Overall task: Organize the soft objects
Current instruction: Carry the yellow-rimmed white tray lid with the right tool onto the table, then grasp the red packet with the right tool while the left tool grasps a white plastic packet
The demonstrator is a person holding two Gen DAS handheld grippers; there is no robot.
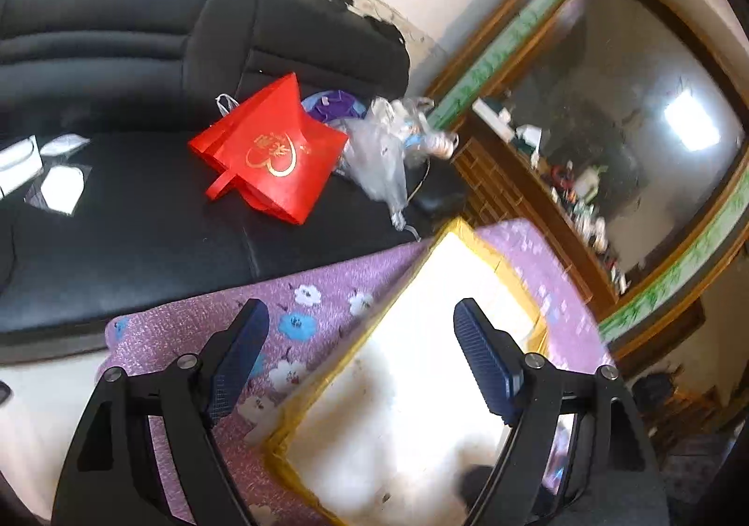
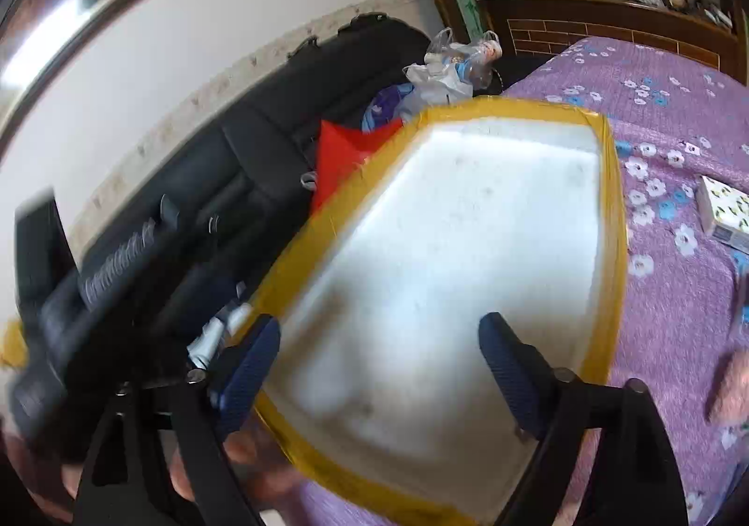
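Both the left gripper (image 1: 360,362) and right gripper (image 2: 379,376) hover with fingers spread, holding nothing, right over the white foam box (image 2: 444,254) on the purple bedspread (image 2: 669,292). I'd grab something soft first; a tissue pack (image 2: 725,212) lies off right, black sofa (image 1: 117,217) beyond.

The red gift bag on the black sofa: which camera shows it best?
The left wrist view. The red gift bag lies there whole, gold heart print and handle visible. In the right wrist view only a red corner shows behind the white foam box.
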